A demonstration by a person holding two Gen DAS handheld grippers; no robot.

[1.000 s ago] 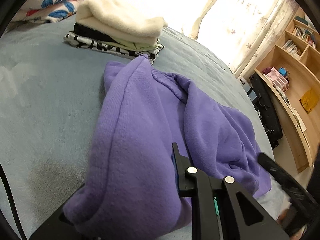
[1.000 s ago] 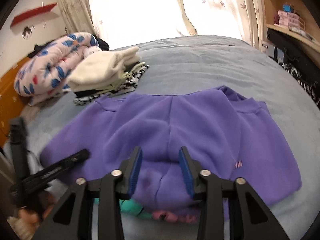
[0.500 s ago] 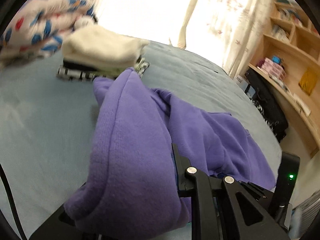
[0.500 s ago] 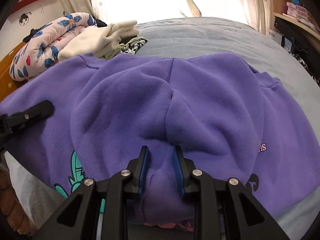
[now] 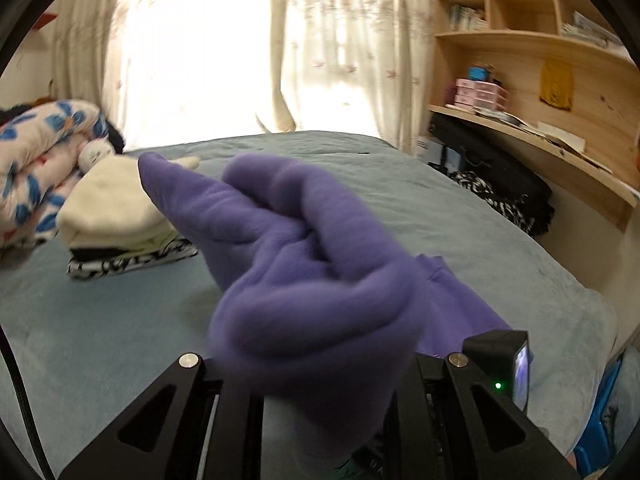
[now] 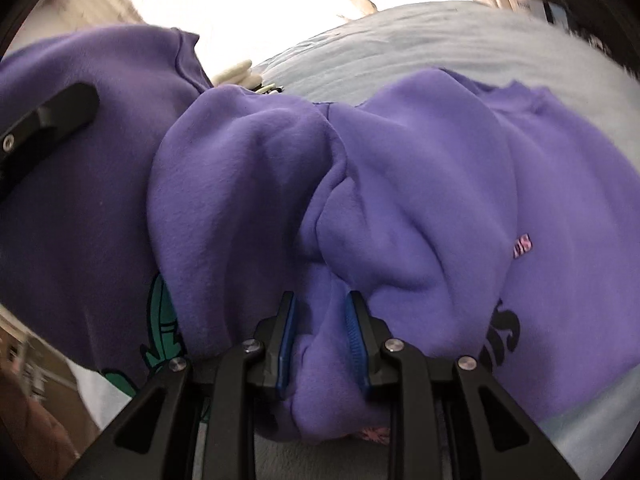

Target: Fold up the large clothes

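Soft bunched purple fleece sweatshirt in both tongs, over blue-grey bedspread

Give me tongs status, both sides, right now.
Left tongs: shut on the purple sweatshirt, bunched fabric lifted off the bed.
Right tongs: shut on a fold of the purple sweatshirt.

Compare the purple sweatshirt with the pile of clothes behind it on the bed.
The purple sweatshirt is bunched and lifted, gripped by both tools; the pile lies untouched on the bed. The sweatshirt is one loose, rumpled garment; the pile is several folded pieces stacked flat. The sweatshirt is purple with teal and pink prints; the pile has cream on top and a black-and-white pattern at the bottom. Both are soft clothing on the same blue-grey bed.
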